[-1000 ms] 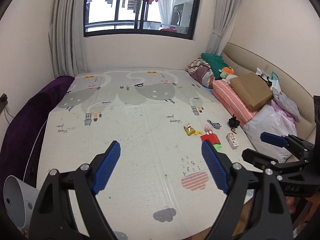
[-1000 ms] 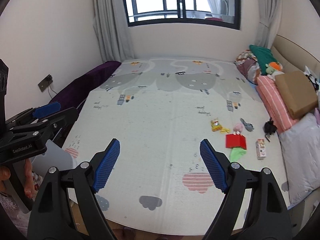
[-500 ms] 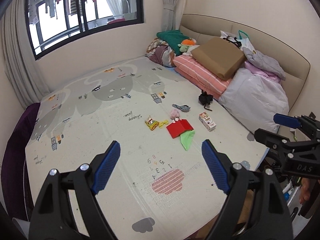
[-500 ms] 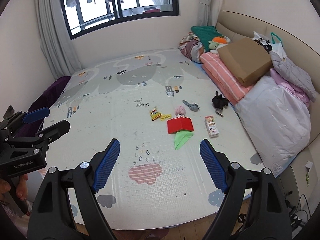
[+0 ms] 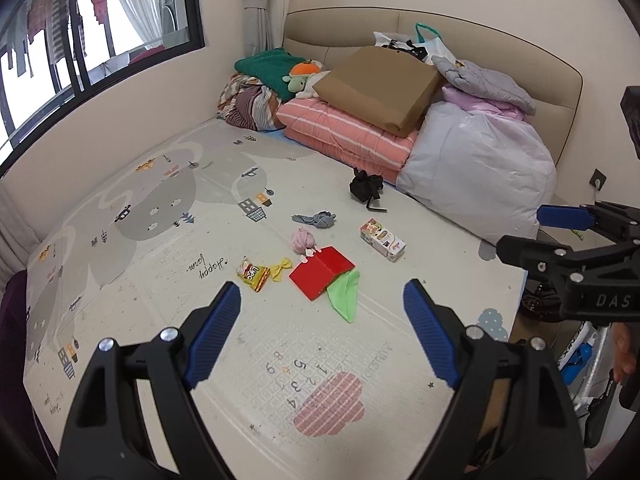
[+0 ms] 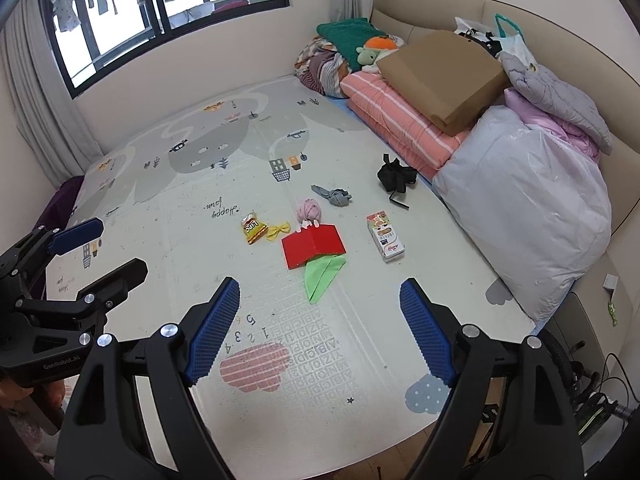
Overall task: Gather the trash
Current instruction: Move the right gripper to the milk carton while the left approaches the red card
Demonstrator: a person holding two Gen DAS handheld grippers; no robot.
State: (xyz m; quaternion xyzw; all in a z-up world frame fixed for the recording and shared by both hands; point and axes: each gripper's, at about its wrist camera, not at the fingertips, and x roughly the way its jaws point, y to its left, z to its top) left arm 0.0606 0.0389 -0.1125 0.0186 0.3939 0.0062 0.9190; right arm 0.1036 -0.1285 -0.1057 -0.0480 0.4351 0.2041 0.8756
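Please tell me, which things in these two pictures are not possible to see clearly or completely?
- Small carton: its print is too small to read in either view.
- Black bundle: dark and crumpled in both views, so what it is stays unclear.
- Things beyond the play mat edge, left wrist view: hidden behind the right gripper.

Bright daylight from window point(image 6: 168, 20), soft shadows, strong fisheye bending, dark corners, perhaps slight blur.

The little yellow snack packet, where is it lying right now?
In both wrist views the yellow snack packet lies on the play mat, left of the yellow bow and red paper.
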